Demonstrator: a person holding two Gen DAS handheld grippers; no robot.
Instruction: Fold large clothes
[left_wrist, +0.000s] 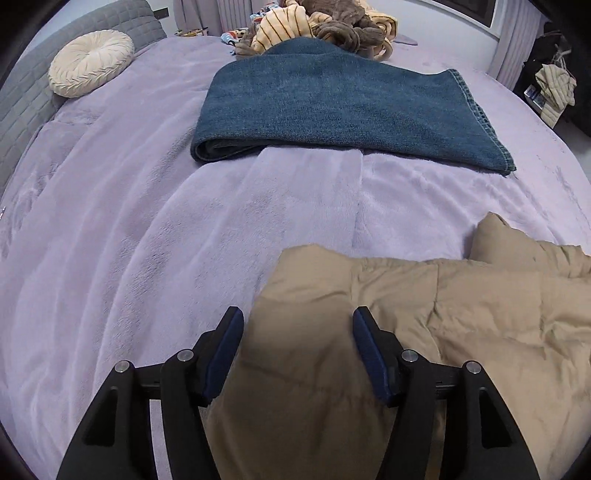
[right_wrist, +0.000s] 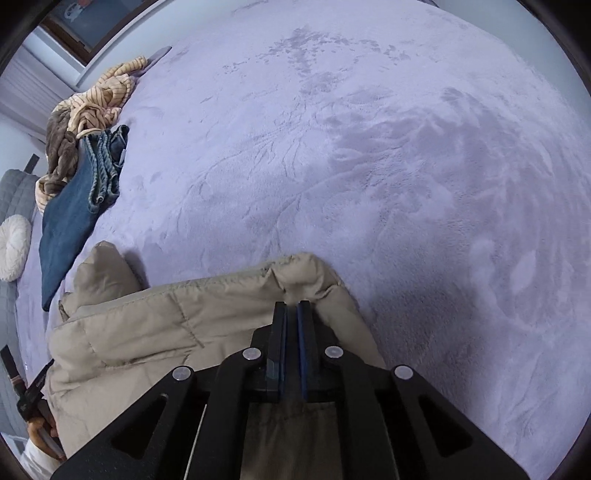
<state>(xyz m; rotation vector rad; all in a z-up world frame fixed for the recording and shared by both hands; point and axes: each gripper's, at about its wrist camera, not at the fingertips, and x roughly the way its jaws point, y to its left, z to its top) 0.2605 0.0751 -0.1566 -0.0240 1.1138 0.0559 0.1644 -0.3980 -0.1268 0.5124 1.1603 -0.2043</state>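
Both of my hand-held grippers were over the tan jacket (left_wrist: 424, 314) at the near edge of the bed (left_wrist: 147, 221). My left hand-held gripper (left_wrist: 298, 332) stood with its two fingers well apart, a puffy fold of the jacket bulging up between them; whether the pads pressed on it I could not tell. My right hand-held gripper (right_wrist: 294, 306) had its two fingers nearly together, a thin slit between the pads, tips at a raised ridge of the jacket; whether cloth was pinched in the slit I could not tell.

I counted one jacket, one pair of folded jeans (left_wrist: 343, 107) farther up the bed, one round cream cushion (left_wrist: 90, 62) against the grey headboard (left_wrist: 22, 99), and one heap of unfolded clothes (left_wrist: 325, 26) behind the jeans, brown and yellow-striped pieces tangled so that I could not count them. One more striped garment (left_wrist: 556, 92) hung off to the right, past the bed.

My gripper frames hid the jacket's near part in both views. In the right wrist view, my other hand (right_wrist: 38, 432) showed only partly at the lower left corner.
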